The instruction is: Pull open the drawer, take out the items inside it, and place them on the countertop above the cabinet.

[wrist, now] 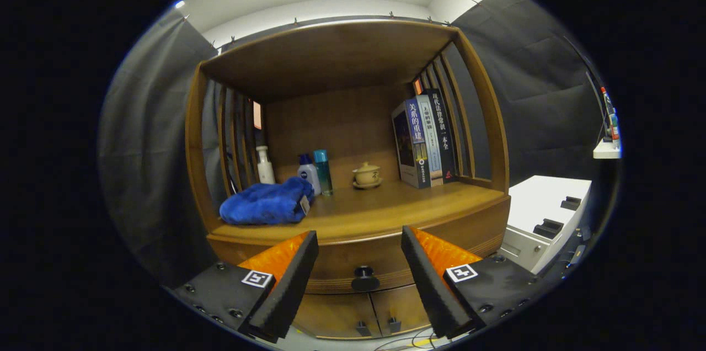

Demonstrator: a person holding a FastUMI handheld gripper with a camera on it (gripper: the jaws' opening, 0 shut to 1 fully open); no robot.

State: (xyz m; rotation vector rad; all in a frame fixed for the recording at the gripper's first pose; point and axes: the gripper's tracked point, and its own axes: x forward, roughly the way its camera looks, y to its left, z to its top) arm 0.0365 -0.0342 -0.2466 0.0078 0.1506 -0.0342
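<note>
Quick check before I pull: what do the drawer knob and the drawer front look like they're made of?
Drawer knob: dark, smooth and rounded, likely metal or painted wood; too small to tell. Drawer front: brown wood or veneer with a satin varnish, showing grain lines. The open gripper has the knob between its fingers, not touching.

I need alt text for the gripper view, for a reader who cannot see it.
The gripper is open, its fingers either side of the dark knob on a closed wooden drawer. On the countertop above lie a blue towel, bottles, a small lidded cup and upright books.
</note>
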